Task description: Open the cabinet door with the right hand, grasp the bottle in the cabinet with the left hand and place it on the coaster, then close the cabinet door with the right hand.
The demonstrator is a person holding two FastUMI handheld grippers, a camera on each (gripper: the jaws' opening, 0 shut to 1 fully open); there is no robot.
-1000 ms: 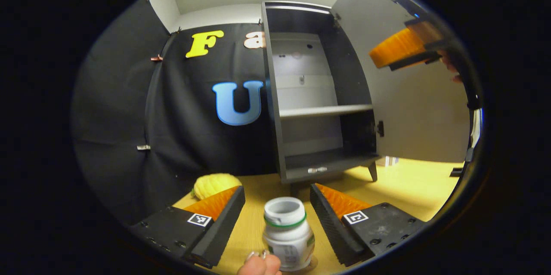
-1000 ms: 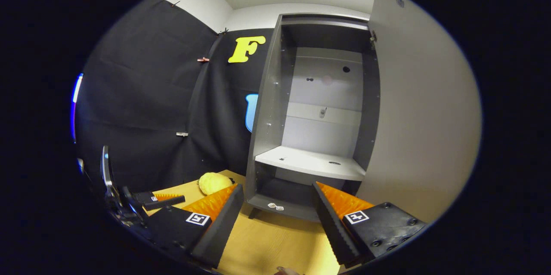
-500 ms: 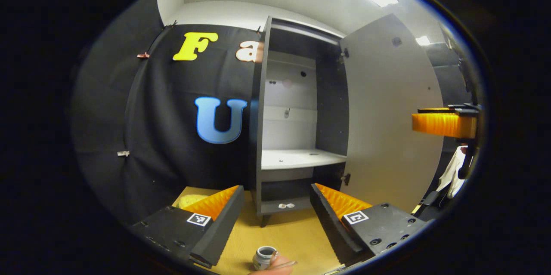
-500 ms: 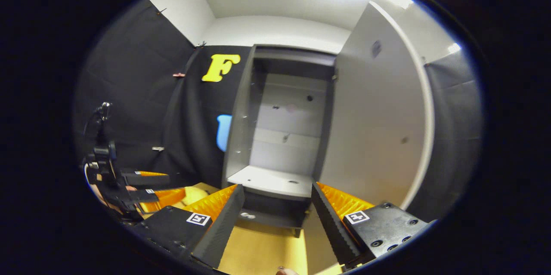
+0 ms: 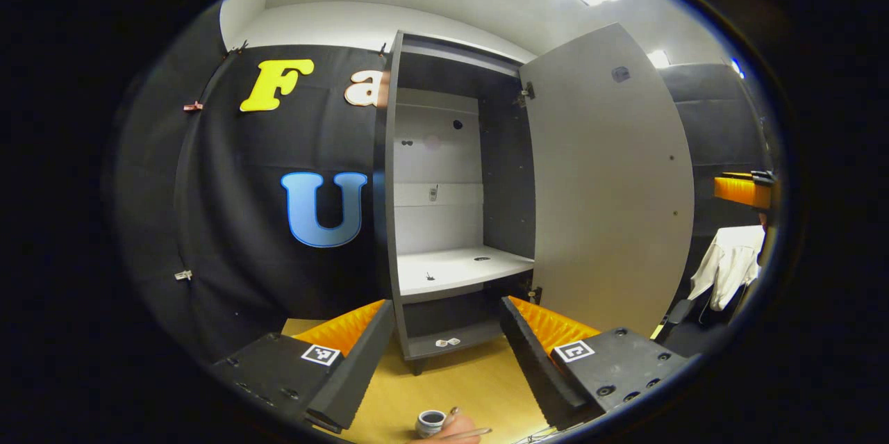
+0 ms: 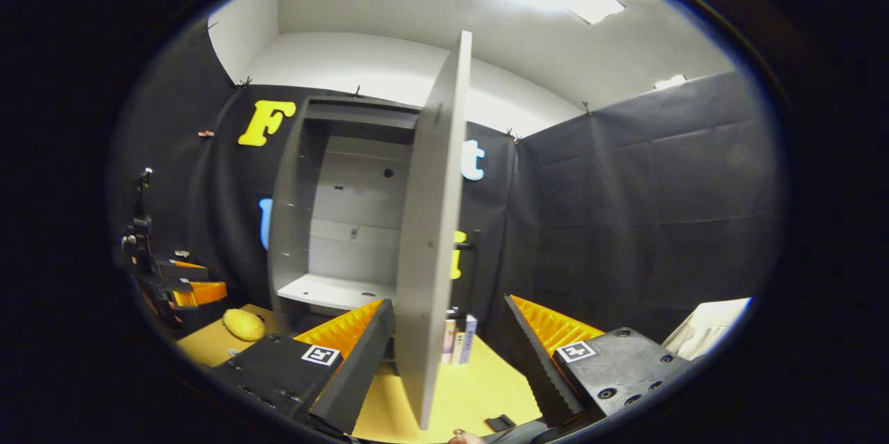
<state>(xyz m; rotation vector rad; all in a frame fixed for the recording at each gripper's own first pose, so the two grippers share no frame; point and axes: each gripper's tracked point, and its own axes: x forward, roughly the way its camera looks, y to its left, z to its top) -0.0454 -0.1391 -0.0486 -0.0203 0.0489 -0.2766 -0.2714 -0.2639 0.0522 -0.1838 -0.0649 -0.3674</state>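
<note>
Grey cabinet (image 5: 444,270) standing open, door (image 5: 604,180) swung wide, white bottle (image 5: 430,423) upright on the table

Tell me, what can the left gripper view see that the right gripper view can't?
Left gripper view: the white bottle down on the table, the door's inside face, and the right gripper far off. Right gripper view: the door edge-on, books beside the cabinet, a yellow lump, and the left gripper. Both: the open cabinet with its white shelf and the wooden table.
</note>
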